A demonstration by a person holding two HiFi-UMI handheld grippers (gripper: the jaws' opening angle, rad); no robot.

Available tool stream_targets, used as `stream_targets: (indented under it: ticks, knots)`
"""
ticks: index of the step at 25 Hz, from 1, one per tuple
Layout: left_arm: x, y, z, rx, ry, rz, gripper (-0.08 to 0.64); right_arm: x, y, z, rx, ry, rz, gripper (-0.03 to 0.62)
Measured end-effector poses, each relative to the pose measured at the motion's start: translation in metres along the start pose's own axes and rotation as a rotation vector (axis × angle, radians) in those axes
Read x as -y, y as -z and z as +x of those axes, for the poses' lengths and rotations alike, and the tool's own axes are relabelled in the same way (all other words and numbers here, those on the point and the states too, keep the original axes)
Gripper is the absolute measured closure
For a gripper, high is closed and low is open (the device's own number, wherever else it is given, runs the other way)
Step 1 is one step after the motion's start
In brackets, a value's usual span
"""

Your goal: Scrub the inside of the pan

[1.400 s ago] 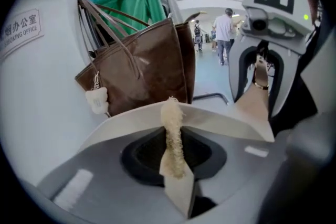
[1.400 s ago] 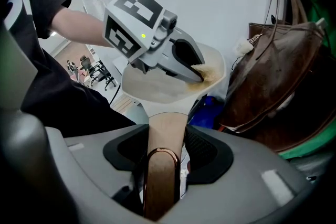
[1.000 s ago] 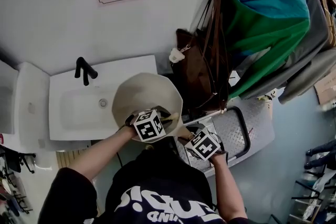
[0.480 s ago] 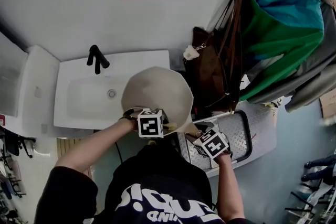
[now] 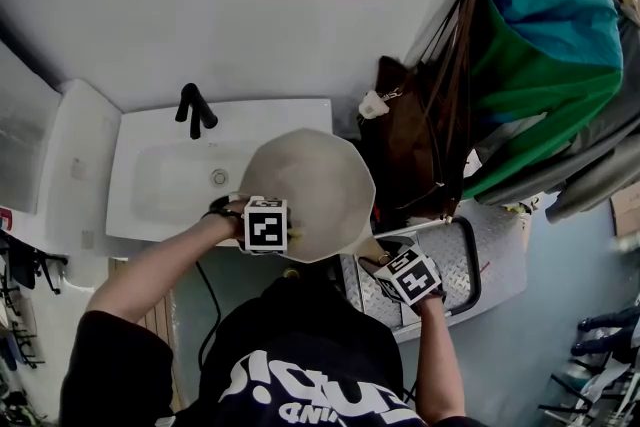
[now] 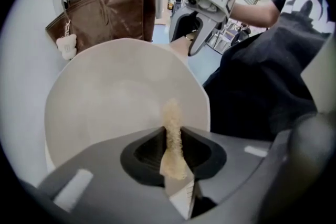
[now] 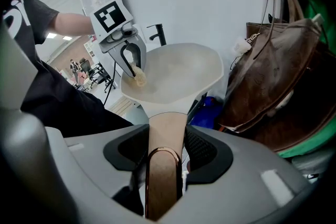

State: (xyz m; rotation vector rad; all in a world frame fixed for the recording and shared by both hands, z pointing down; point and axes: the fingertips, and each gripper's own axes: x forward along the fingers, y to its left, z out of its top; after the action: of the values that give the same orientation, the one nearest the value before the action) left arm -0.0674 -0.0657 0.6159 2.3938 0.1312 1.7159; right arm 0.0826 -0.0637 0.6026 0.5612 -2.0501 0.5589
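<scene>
While the left claw (image 6: 173,150) is kept shut on a strip of yellowish sponge (image 6: 171,113), its place inside the pan (image 5: 320,180) has been changed. A second ago it was seen over the near-right part of the bowl, close to the handle; now it is found at the near-left rim, on the sink side. The sponge tip is laid against or just above the pale inner wall, and contact cannot be told for certain.

The right claw (image 7: 165,155) is closed around the wooden handle (image 7: 166,128), its jaws kept wide by the handle's breadth, and it has not been shifted. The pan is thus held in the air, partly over the right end of the white sink (image 5: 150,190), with the brown bag (image 5: 410,145) just beside it.

A sideways scrubbing stroke along the near inner wall is judged to be under way. The bottom and far wall are presumably still to be covered, and no foam or dirt can be made out to measure progress.
</scene>
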Motion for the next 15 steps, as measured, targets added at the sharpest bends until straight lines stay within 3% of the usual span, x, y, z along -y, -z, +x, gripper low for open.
stream_targets:
  ticks: [5, 15]
  knots:
    - [-0.029, 0.035, -0.007, -0.067, -0.110, -0.048, 0.494, 0.000, 0.000, 0.000, 0.001, -0.002, 0.005, 0.371]
    - [-0.111, 0.070, -0.043, -0.059, -0.413, -0.201, 0.494, 0.002, 0.002, 0.001, -0.008, -0.008, 0.005, 0.371]
